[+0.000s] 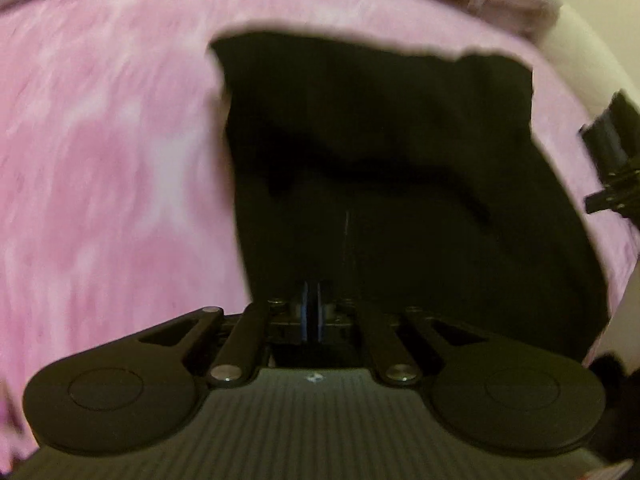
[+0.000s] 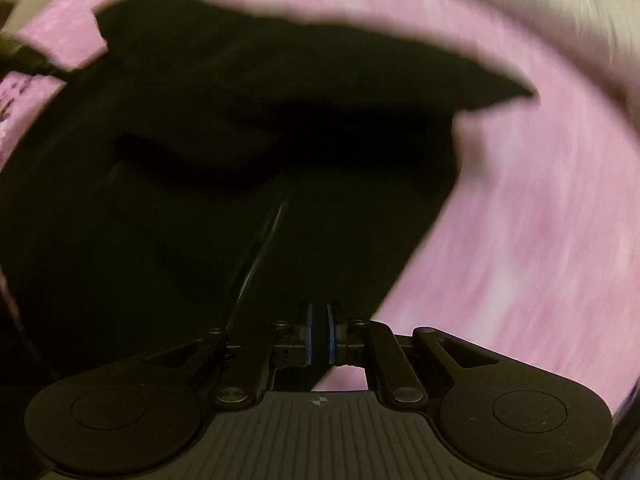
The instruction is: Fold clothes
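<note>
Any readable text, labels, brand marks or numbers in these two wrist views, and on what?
None can be read.
Black garment: no print or tag visible.
Pink cover: mottled pattern only, blurred.
Dark marks at the left edge of the right wrist view: too blurred to read.
</note>
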### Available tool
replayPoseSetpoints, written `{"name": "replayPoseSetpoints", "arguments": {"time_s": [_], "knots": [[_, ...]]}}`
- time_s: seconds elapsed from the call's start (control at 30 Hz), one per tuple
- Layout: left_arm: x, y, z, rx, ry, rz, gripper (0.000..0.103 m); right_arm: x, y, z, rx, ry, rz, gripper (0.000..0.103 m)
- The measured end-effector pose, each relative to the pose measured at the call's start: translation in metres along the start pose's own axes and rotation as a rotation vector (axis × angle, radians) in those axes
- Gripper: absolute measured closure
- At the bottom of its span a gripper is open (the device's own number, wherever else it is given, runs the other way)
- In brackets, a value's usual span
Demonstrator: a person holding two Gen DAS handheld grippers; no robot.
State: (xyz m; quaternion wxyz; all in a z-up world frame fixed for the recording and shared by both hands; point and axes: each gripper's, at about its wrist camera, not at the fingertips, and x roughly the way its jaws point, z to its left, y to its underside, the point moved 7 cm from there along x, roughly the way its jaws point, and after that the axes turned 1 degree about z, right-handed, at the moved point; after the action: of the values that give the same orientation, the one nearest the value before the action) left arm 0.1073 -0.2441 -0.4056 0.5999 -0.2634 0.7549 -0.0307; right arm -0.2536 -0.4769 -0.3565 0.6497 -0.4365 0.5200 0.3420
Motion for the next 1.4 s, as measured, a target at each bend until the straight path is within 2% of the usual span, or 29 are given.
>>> {"name": "replayPoseSetpoints", "arguments": {"time_s": [0.07,0.1,0.13,0.17,0.2,0.27,0.4,0.63,0.73,0.83,0.87,0.9,0.93,1.0,1.1,1.27,1.4], "knots": [[-0.012,0.005,-0.001,-0.161,0.04,-0.038,0.099,-0.005,0.011,-0.001,0.206,-0.106,-0.045,0.097],[-0.016,-0.001,-0.004,-0.242,0.068,-0.091,0.092,-0.008,0.01,-0.005,0.332,-0.181,-0.093,0.093],[-0.017,-0.008,-0.009,-0.308,0.092,-0.145,0.08,-0.008,0.007,-0.011,0.451,-0.249,-0.134,0.088],[-0.018,-0.016,-0.013,-0.374,0.115,-0.2,0.075,-0.006,0.003,-0.018,0.564,-0.31,-0.171,0.077],[-0.017,-0.025,-0.016,-0.435,0.144,-0.252,0.07,-0.003,-0.002,-0.025,0.639,-0.34,-0.209,0.054],[-0.003,-0.043,-0.021,-0.552,0.2,-0.322,0.07,0.002,-0.016,-0.037,0.726,-0.358,-0.287,0.025],[0.019,-0.066,-0.012,-0.692,0.215,-0.359,0.07,0.008,-0.053,-0.054,0.817,-0.42,-0.403,0.024],[0.055,-0.1,0.008,-0.899,0.225,-0.41,0.069,0.036,-0.106,-0.081,0.911,-0.447,-0.466,0.024],[0.056,-0.091,0.019,-0.934,0.245,-0.414,0.067,0.047,-0.118,-0.093,0.958,-0.473,-0.497,0.024],[0.066,-0.092,0.024,-0.942,0.257,-0.401,0.071,0.05,-0.124,-0.113,0.986,-0.511,-0.543,0.025],[0.068,-0.093,0.025,-0.934,0.265,-0.397,0.075,0.052,-0.128,-0.115,0.984,-0.516,-0.541,0.043],[0.07,-0.094,0.027,-0.923,0.269,-0.387,0.083,0.053,-0.129,-0.116,0.984,-0.509,-0.529,0.078],[0.072,-0.095,0.028,-0.912,0.273,-0.377,0.092,0.055,-0.128,-0.116,0.986,-0.503,-0.514,0.093],[0.07,-0.099,0.029,-0.863,0.266,-0.36,0.099,0.057,-0.126,-0.117,0.991,-0.509,-0.51,0.096],[0.05,-0.105,0.023,-0.774,0.259,-0.356,0.101,0.043,-0.126,-0.114,0.958,-0.492,-0.529,0.097],[-0.022,-0.116,0.005,-0.661,0.289,-0.389,0.102,-0.027,-0.125,-0.093,0.824,-0.489,-0.592,0.098],[-0.082,-0.096,-0.022,-0.618,0.294,-0.417,0.102,-0.081,-0.1,-0.069,0.779,-0.508,-0.601,0.098]]}}
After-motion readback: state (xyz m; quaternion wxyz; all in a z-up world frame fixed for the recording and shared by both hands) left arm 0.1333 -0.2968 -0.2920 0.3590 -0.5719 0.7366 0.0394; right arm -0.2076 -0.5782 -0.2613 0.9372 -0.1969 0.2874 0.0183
